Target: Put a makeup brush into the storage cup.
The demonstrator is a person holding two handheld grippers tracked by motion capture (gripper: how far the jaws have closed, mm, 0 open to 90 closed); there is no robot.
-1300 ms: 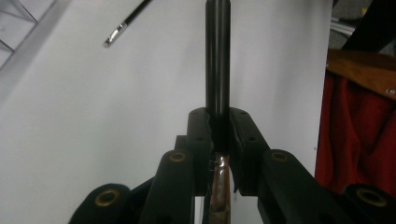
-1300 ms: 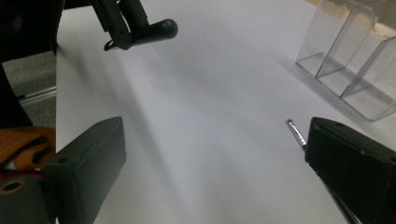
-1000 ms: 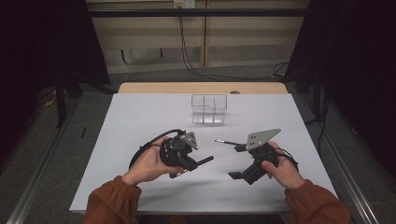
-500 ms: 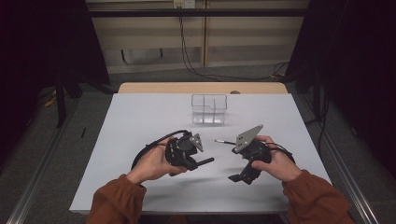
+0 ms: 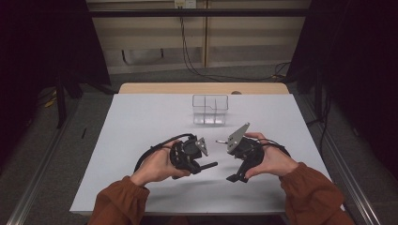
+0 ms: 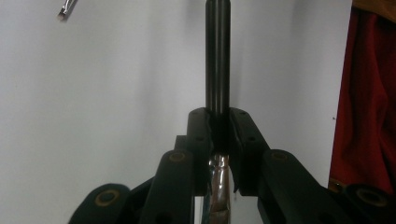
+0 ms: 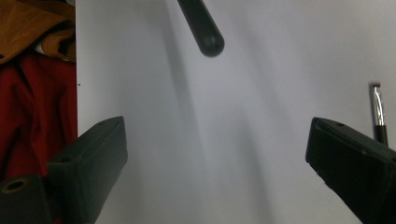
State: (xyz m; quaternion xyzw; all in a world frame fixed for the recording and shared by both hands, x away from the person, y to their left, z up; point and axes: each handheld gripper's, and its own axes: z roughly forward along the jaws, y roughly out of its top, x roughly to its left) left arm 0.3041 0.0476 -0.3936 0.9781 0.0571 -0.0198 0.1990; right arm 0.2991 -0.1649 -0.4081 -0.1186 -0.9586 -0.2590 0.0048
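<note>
- Left gripper (image 5: 199,161) clamps a black-handled tool (image 6: 218,60), handle jutting toward 3 o'clock over the table (image 5: 141,122).
- Right gripper (image 5: 234,159), jaws wide and empty, faces it.
- Likely a handover: right must close on the handle; clear box (image 5: 210,109) waits at 12 o'clock.

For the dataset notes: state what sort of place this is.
Probably a lab recording station: a white table ringed by dark curtains, loose cables on the back wall, and a hand-held tool in each hand.
</note>
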